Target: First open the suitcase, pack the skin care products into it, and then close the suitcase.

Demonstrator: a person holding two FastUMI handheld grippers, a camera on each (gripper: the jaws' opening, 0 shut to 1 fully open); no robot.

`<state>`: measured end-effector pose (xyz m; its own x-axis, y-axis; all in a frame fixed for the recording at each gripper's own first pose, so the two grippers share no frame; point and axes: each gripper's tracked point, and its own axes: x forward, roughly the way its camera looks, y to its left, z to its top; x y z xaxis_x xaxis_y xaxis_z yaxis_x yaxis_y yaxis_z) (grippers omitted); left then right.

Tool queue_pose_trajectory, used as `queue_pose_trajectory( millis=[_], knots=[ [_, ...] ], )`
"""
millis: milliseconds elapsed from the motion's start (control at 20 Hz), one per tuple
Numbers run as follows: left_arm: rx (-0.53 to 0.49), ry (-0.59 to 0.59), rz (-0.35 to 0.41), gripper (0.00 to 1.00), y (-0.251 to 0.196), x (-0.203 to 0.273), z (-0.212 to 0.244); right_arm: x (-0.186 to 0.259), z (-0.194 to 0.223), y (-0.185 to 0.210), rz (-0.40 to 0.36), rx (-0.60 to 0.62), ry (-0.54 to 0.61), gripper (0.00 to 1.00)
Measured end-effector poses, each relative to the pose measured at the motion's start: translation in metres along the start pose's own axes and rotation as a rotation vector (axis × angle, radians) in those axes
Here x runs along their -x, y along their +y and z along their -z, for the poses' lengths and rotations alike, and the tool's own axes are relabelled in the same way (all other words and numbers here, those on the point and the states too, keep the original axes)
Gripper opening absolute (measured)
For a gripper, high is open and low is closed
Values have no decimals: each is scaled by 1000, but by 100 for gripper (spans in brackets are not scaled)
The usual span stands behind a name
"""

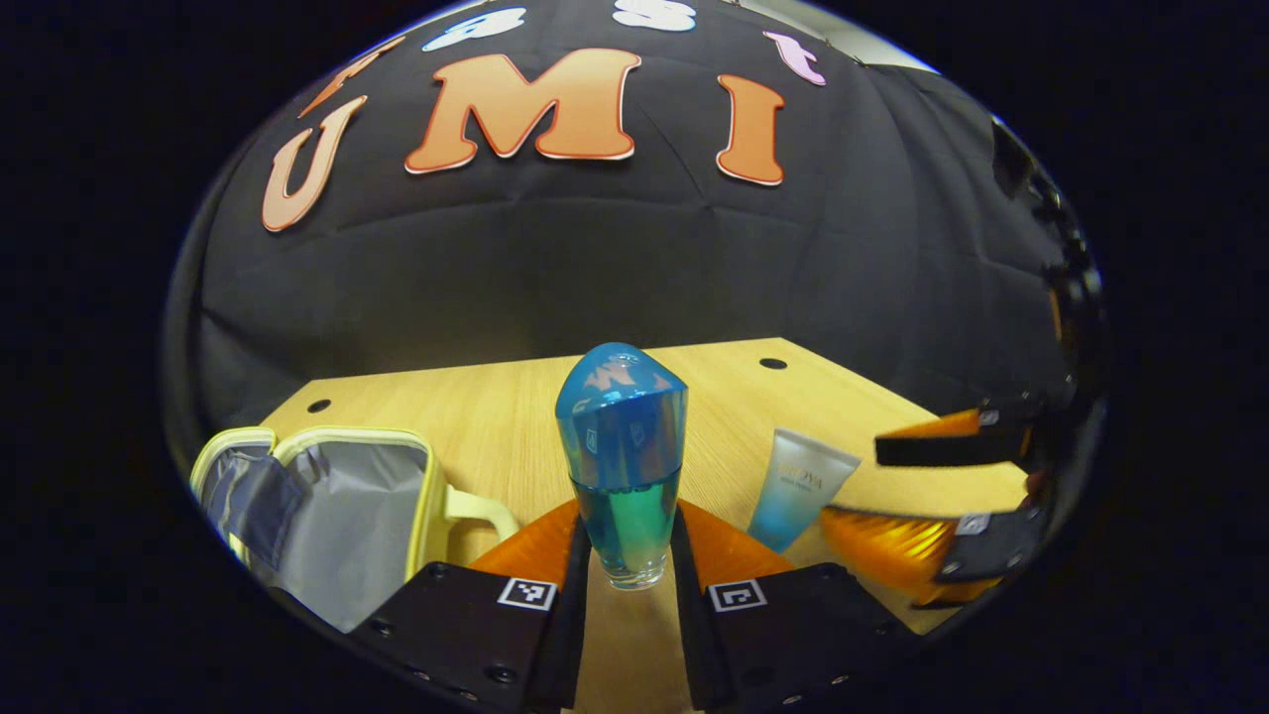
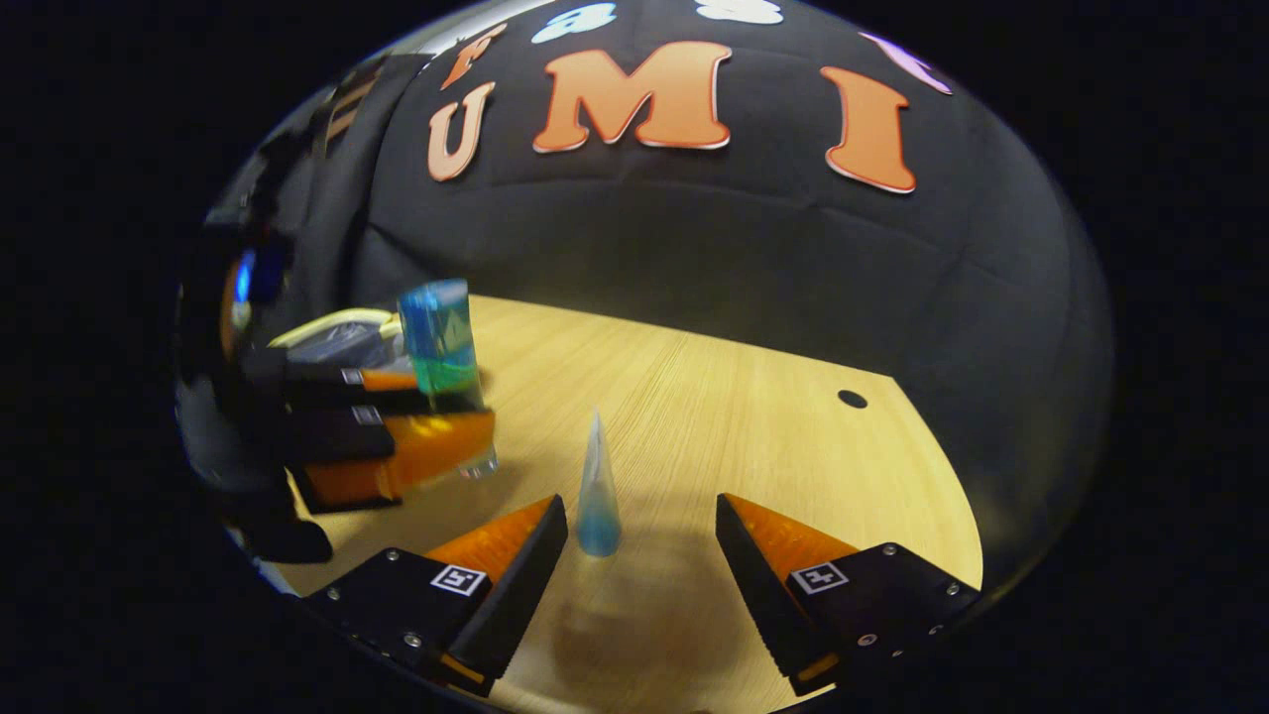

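Left gripper (image 1: 627,570) clamped low on tall blue-green glass bottle (image 1: 623,466) standing on wooden table (image 1: 496,397). Right gripper (image 2: 639,545) wide open around pale blue squeeze tube (image 2: 598,491). Yellow-trimmed grey suitcase (image 1: 337,516) open nearby. Top-heavy bottle, could tip.

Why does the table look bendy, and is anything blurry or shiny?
Left gripper view: the fisheye lens bows the table edges; the blue bottle is sharp, with reflections on its cap. Right gripper view: same curving; the tube looks slightly soft, with a dim shadow on the wood in front of it.
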<state>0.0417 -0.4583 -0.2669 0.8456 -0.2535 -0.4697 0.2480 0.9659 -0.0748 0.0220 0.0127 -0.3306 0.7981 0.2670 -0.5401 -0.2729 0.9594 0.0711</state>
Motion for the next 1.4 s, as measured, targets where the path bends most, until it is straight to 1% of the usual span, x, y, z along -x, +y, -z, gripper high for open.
queue_pose_trajectory(
  millis=[50,150,200,250,300,350,400,450,500,600,700,850,900,950,1100,1150,1200,1400],
  knots=[
    [-4,-9,-9,41,3,6,-7,-7,2,4,-17,1,7,95],
    [-7,-26,-32,41,10,20,-22,-22,7,13,-53,2,27,88],
    [-11,-34,-46,41,15,27,-30,-29,12,17,-68,6,35,81],
    [-13,-45,-64,43,18,35,-33,-36,16,22,-83,10,51,72],
    [-14,-52,-81,41,25,40,-40,-41,22,25,-93,10,60,71],
    [-13,-59,-100,41,32,47,-42,-46,24,27,-98,6,65,67],
    [-16,-64,-117,41,37,53,-45,-51,25,26,-100,-1,65,55],
    [-24,-69,-137,41,43,59,-48,-47,19,29,-112,-24,63,41],
    [-30,-71,-154,41,49,65,-52,-47,21,34,-127,-38,83,42],
    [-27,-73,-178,41,61,77,-61,-36,8,35,-126,-53,79,41],
    [-16,-89,-195,39,70,90,-78,-16,-18,36,-124,-54,51,40],
    [-10,-119,-215,41,87,110,-104,9,-56,36,-120,-54,0,40],
    [-10,-128,-217,42,91,116,-111,17,-68,37,-118,-52,-17,40],
    [-9,-136,-219,41,95,122,-119,23,-80,38,-112,-51,-37,40],
    [-6,-155,-222,41,109,137,-135,44,-116,42,-103,-49,-90,40],
    [-1,-157,-220,41,114,142,-139,50,-128,44,-98,-44,-107,40],
    [2,-158,-221,43,120,146,-143,55,-138,48,-98,-39,-124,40],
    [11,-160,-222,41,151,160,-150,69,-171,63,-91,-12,-191,40]
  ],
)
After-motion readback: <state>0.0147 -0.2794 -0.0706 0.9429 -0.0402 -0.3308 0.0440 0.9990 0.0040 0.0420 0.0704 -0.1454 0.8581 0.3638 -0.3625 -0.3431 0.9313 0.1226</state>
